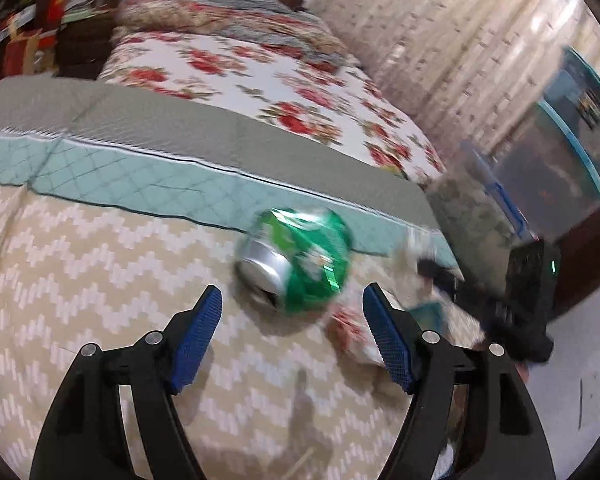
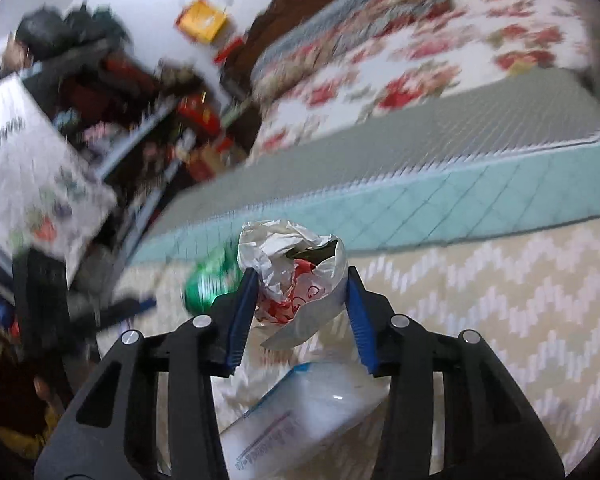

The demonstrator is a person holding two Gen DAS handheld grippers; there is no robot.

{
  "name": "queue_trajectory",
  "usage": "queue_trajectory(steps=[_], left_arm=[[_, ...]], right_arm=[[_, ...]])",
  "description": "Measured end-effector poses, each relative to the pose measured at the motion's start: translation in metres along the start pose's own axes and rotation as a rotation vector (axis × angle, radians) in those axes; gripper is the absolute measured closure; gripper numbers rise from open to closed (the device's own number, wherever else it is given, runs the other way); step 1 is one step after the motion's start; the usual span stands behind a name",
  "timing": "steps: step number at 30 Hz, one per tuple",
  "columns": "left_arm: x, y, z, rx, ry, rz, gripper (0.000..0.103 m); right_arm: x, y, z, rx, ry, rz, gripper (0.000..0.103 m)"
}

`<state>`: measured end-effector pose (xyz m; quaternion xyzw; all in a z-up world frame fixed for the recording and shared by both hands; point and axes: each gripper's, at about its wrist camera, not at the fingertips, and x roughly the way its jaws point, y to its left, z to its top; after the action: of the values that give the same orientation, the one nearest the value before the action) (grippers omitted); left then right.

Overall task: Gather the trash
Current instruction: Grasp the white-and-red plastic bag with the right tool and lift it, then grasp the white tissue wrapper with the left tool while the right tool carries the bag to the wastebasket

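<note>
The left hand-held gripper (image 1: 292,300) hangs open just short of the crushed can (image 1: 296,258) on the bed (image 1: 100,280). The can lies on its side, long axis running near-left to far-right, silver end nearest. It could roll off the soft quilt if nudged. The right hand-held gripper (image 2: 300,280) pinches a bag (image 2: 296,268), which may slip.

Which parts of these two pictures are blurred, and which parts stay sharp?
Left wrist view: the green can and the floral bedspread are smeared by motion, while the left tongs are crisp. Right wrist view: the cluttered shelves are heavily streaked; the right tongs and the crumpled bag between them look sharp.
</note>
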<state>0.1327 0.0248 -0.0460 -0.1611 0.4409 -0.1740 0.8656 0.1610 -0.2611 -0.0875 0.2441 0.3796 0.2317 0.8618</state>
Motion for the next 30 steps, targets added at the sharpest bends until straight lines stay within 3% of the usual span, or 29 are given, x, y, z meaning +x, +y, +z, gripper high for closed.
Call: queue_trajectory(steps=[3,8,18,19,21,23,26,30], left_arm=[[0.013,-0.02,-0.006,0.051,0.038,-0.02,0.033],[0.041,-0.042,-0.013,0.085,0.12,-0.072,0.033],[0.093,-0.047,-0.004,-0.053,0.233,-0.135,0.033],[0.096,-0.048,-0.004,-0.056,0.236,-0.129,0.035],[0.104,-0.048,-0.008,-0.049,0.246,-0.099,0.052],[0.104,-0.045,-0.01,-0.053,0.24,-0.122,0.063],[0.096,-0.038,-0.01,-0.062,0.222,-0.136,0.069],[0.068,-0.027,-0.008,-0.07,0.157,-0.138,0.069]], right_arm=[[-0.02,-0.013,0.004,0.067,-0.078,-0.002,0.057],[-0.043,-0.03,0.0,0.117,-0.117,-0.001,0.057],[-0.05,-0.048,-0.025,0.158,-0.122,0.002,0.057],[-0.047,-0.053,-0.028,0.173,-0.117,0.004,0.057],[-0.042,-0.061,-0.032,0.191,-0.112,0.008,0.057],[-0.041,-0.068,-0.034,0.229,-0.111,0.031,0.057],[-0.046,-0.075,-0.035,0.248,-0.151,0.068,0.057],[-0.047,-0.085,-0.036,0.296,-0.164,0.101,0.057]])
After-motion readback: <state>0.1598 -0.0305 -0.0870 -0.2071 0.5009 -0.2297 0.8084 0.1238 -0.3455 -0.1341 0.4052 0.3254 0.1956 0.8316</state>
